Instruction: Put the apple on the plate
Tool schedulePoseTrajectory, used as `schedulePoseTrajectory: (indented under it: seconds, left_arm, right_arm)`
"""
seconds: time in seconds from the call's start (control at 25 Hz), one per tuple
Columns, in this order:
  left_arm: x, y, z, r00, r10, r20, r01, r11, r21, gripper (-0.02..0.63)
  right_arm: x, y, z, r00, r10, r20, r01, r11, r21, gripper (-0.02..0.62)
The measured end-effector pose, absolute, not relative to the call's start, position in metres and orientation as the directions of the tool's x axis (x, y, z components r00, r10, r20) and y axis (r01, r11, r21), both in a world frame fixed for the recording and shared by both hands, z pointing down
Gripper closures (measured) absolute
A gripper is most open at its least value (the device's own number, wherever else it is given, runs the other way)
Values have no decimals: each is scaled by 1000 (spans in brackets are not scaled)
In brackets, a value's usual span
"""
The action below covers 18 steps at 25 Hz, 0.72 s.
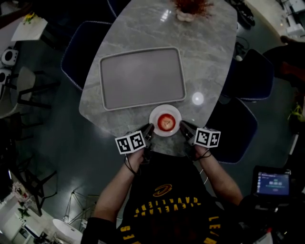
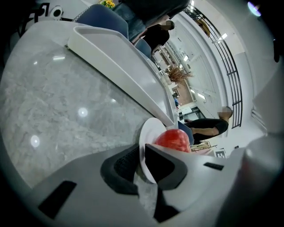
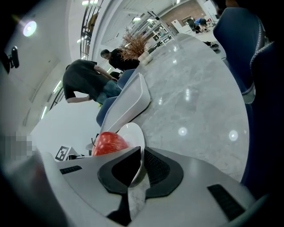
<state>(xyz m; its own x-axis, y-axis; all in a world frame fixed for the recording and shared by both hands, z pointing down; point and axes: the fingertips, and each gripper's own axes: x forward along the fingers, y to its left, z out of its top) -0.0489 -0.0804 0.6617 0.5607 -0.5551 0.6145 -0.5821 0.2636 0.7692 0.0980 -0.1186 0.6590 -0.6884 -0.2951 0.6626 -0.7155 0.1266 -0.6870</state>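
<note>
A red apple (image 1: 166, 122) sits on a small white plate (image 1: 157, 112) near the front edge of the marble table (image 1: 209, 57). My left gripper (image 1: 149, 129) is at the plate's left rim and my right gripper (image 1: 184, 127) at its right rim. In the left gripper view the plate (image 2: 148, 141) has its rim pinched between the jaws of my left gripper (image 2: 143, 162), with the apple (image 2: 173, 139) just beyond. In the right gripper view the plate (image 3: 131, 135) likewise runs between the close-set jaws of my right gripper (image 3: 141, 166), the apple (image 3: 108, 142) to their left.
A large grey tray (image 1: 142, 77) lies empty on the table just behind the plate. A vase of dried flowers (image 1: 190, 8) stands at the far end. Dark blue chairs (image 1: 252, 76) surround the table. People stand in the background of both gripper views.
</note>
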Motion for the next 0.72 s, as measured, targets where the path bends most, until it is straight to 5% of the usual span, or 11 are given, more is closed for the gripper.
schedulePoseTrajectory:
  seconds: [0.72]
  left_arm:
    - [-73,-84,604,550,-657,516,-488,248,837,575]
  right_arm:
    - [74,-128,607,-801,-283,527,-573,111,-812,569]
